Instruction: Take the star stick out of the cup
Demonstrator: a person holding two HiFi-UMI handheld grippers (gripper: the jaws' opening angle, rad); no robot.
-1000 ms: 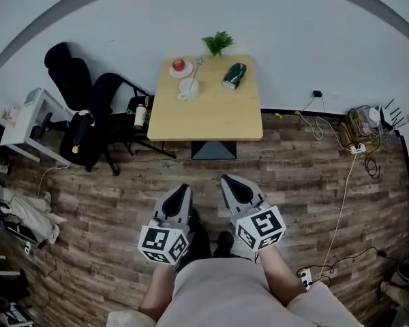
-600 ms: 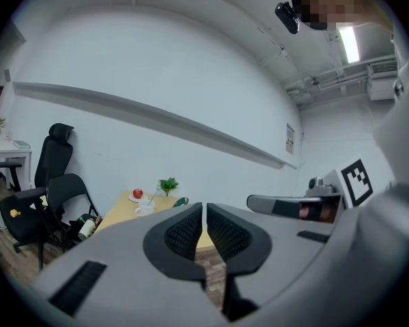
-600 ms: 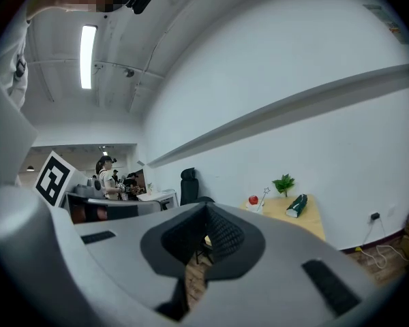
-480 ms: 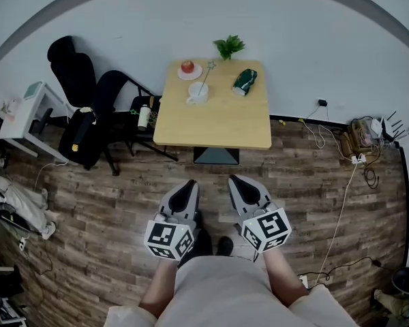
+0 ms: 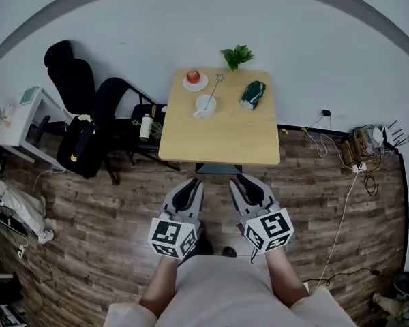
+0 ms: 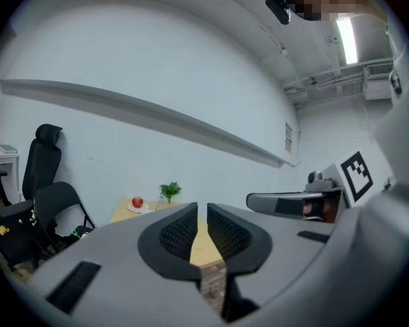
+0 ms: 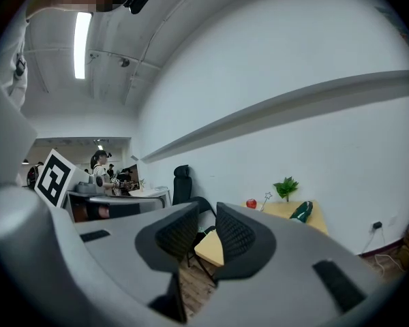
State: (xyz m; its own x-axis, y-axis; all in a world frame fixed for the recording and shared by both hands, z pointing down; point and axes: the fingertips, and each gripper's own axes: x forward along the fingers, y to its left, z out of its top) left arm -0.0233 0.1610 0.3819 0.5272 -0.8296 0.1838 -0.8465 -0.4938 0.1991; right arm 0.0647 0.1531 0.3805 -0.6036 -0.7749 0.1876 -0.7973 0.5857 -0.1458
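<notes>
Approach stage. Both grippers are short of the table [image 5: 218, 142], well apart from the cup [image 5: 205, 106] where the star stick [image 5: 215, 90] leans. Your left gripper [image 5: 191, 186] has its fingers a narrow slit apart, empty. The fingers of your right gripper [image 5: 245, 184] have just been opening, nothing between them. Risk: pulling the thin stick at a slant may tip the cup or nudge the apple plate [image 5: 195, 82] nearby.

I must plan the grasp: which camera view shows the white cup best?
The head view: the cup sits in full sight on the table, star stick leaning in it. In both gripper views the table is far and the jaws seem to cover the cup.
</notes>
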